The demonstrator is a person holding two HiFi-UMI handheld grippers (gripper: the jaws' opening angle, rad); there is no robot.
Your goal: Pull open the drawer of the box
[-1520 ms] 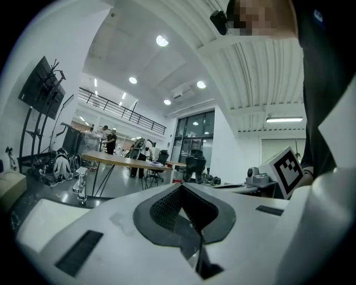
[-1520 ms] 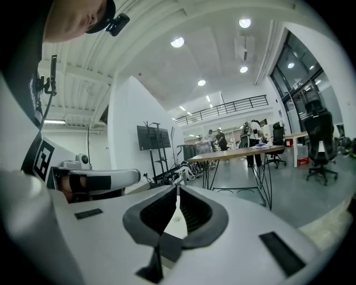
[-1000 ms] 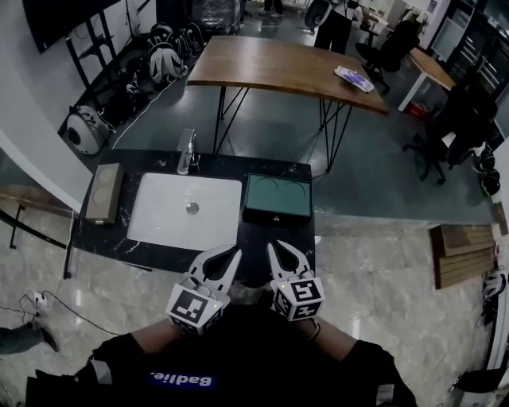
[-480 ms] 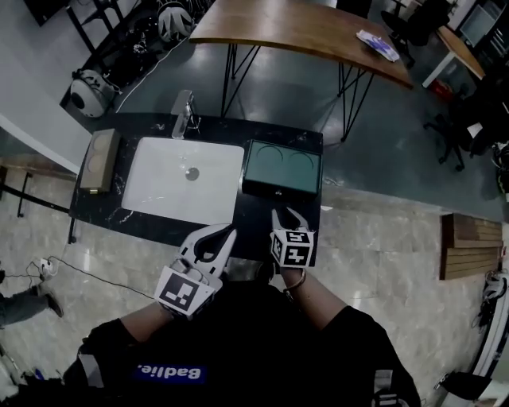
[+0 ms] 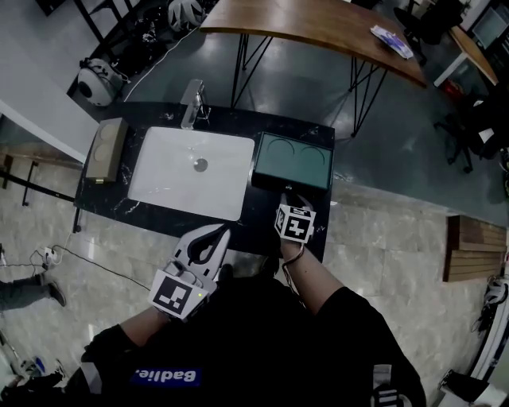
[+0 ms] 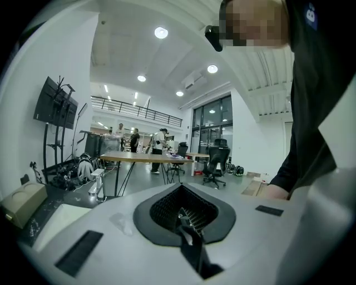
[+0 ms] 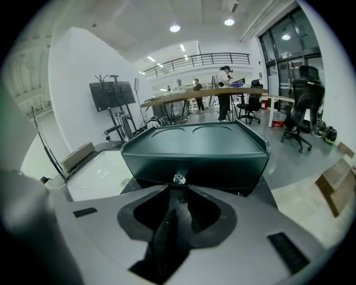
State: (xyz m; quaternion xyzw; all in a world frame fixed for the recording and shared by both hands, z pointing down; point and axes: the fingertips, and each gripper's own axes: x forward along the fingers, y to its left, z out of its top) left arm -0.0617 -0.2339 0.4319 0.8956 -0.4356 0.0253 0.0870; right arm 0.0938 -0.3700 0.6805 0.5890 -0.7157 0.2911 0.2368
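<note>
White sink point(image 5: 191, 171), faucet point(image 5: 191, 102), tan box point(image 5: 106, 149); wooden table point(image 5: 318, 28) beyond.

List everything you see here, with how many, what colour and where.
Box: one, dark green, on counter right of sink.
Drawer knob: one, silvery, on box front.
Sink: one, white, set in counter.
Faucet: one, silvery, behind sink.
Counter: one, black marbled, under all these.
Small box: one, tan, counter's left end.
Table: one, brown wood, beyond counter.
Left gripper: one, grey, shut and empty, near counter's front edge.
Right gripper: one, grey, open, tips just short of knob.
</note>
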